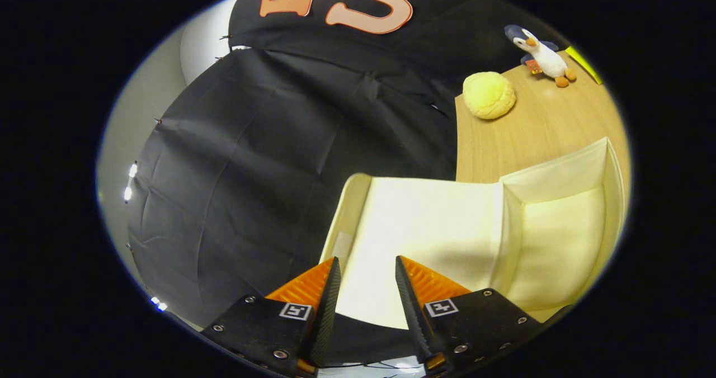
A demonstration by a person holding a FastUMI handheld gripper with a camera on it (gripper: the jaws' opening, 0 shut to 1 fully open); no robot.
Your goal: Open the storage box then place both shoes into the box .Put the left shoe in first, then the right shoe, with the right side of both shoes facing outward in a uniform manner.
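- While its fingers stand partly apart with nothing between them, the gripper hovers over the open lid of the cream storage box.
- Beyond the box, a wooden table carries a yellow bun-like toy and a plush penguin.
- Black cloth forms the wall behind.

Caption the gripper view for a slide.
Open gripper at the raised lid of the cream storage box, empty inside.
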